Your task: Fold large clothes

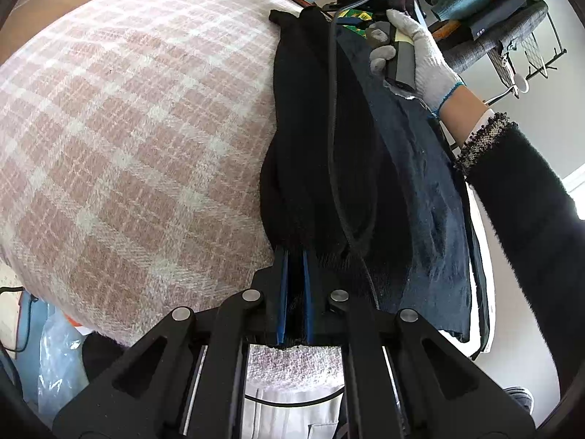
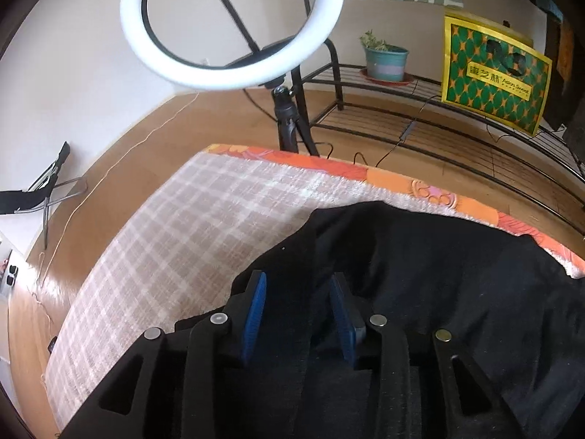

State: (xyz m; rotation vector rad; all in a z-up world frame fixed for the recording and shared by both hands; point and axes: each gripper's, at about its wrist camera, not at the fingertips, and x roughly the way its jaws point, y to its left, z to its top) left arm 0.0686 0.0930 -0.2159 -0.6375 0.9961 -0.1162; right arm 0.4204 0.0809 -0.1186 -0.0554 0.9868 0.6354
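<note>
Black garment (image 1: 314, 139) lies bunched in long lengthwise folds on the plaid-covered counter (image 1: 128, 128), occupying the centre and right of the left wrist view; a dark blue layer (image 1: 431, 197) shows along its right side. Left gripper (image 1: 294, 256): fingers closed on a gathered ridge of the black garment at lower centre. Right gripper (image 2: 298, 289): fingers parted, cloth beneath and between them, pads not visibly pressing, so no grip there. In the left wrist view the gloved hand (image 1: 420, 55) holding the right gripper sits upper right, over the garment's far end. Judgement: fold is early to midway. Fabric is gathered, not flattened; no neat stacked rectangle yet. Remaining: regrasp on the right, lay over, smooth.
</note>
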